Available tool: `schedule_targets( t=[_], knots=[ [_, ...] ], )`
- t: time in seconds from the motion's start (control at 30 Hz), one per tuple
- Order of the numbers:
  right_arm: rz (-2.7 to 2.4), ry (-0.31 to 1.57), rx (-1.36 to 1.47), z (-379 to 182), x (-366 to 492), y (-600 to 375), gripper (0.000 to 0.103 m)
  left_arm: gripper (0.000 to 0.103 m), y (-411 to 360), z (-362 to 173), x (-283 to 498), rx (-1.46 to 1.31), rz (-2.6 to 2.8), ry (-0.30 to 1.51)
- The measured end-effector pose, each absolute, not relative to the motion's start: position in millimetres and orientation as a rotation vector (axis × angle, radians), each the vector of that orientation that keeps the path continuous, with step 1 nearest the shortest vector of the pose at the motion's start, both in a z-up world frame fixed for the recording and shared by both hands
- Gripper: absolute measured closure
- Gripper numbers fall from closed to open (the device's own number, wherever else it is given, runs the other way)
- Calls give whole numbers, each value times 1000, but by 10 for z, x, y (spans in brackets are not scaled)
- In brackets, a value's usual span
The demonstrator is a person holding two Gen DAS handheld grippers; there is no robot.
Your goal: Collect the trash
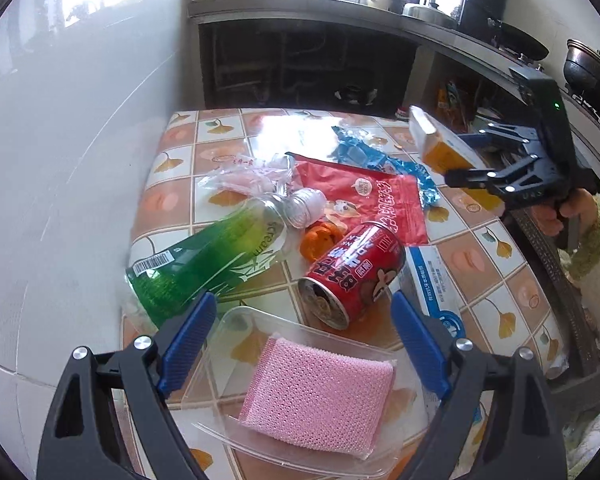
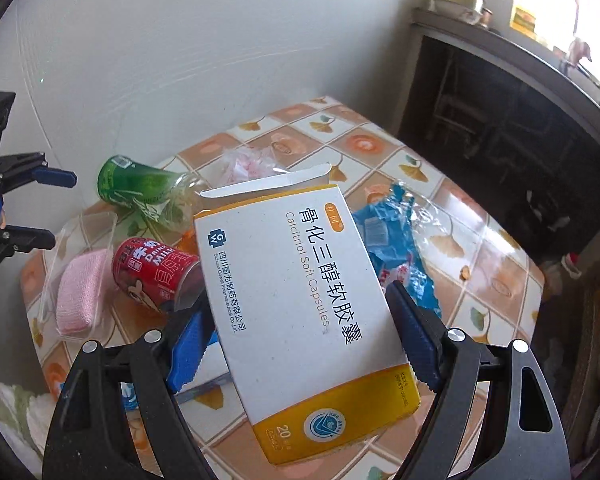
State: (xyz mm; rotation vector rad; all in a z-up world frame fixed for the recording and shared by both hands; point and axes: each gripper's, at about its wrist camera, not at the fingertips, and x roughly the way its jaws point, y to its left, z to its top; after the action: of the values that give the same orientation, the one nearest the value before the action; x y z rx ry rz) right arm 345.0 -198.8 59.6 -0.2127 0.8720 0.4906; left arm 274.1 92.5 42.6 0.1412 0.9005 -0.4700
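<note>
**Right gripper has the medicine box, left is wide open over the sponge tray**

Right gripper (image 2: 296,332): both blue pads pressed on the long sides of a white-and-yellow medicine box (image 2: 304,320), labelled "Calcitriol Soft Capsules", "20" on the yellow end. Box is lifted clear of the table, end flap open at the far end. From the left wrist view the same box (image 1: 440,144) sits in the right gripper (image 1: 466,160) above the table's right edge, person's hand on the grip.

Left gripper (image 1: 304,344): jaws spread wide, holding nothing. It hovers over a clear plastic tray (image 1: 236,432) with a pink sponge (image 1: 320,396) lying in it. From the right wrist view the left gripper (image 2: 46,206) is at frame left, fingers apart.

On the tiled table (image 1: 496,276), clustered:
- green glass bottle (image 1: 208,264) on its side, next to the wall
- red drink can (image 1: 352,272) on its side, open end toward the left camera, just beyond the tray
- red snack pouch (image 1: 364,200) flat behind the can
- blue wrapper (image 1: 376,156), crumpled, further back
- clear crumpled plastic bag (image 1: 248,176) behind the bottle neck
- orange scrap (image 1: 320,240) between bottle and can, can't tell what it is
- white-and-blue box (image 1: 432,280) lying flat, touching the can's right side
</note>
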Motion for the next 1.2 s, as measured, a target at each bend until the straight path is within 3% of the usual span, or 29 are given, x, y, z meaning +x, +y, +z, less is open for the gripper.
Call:
schedule_targets(
  t=[0.33, 0.83, 1.2],
  knots=[
    [394, 896, 60, 529, 2834, -2413, 25, 17, 820, 360, 2516, 216, -516, 941],
    [408, 935, 292, 282, 2240, -2417, 25, 17, 588, -322, 2418, 376, -469, 1140],
    [439, 951, 312, 189, 2234, -2347, 25, 6, 601, -416, 2585, 361, -497, 1184]
  ],
)
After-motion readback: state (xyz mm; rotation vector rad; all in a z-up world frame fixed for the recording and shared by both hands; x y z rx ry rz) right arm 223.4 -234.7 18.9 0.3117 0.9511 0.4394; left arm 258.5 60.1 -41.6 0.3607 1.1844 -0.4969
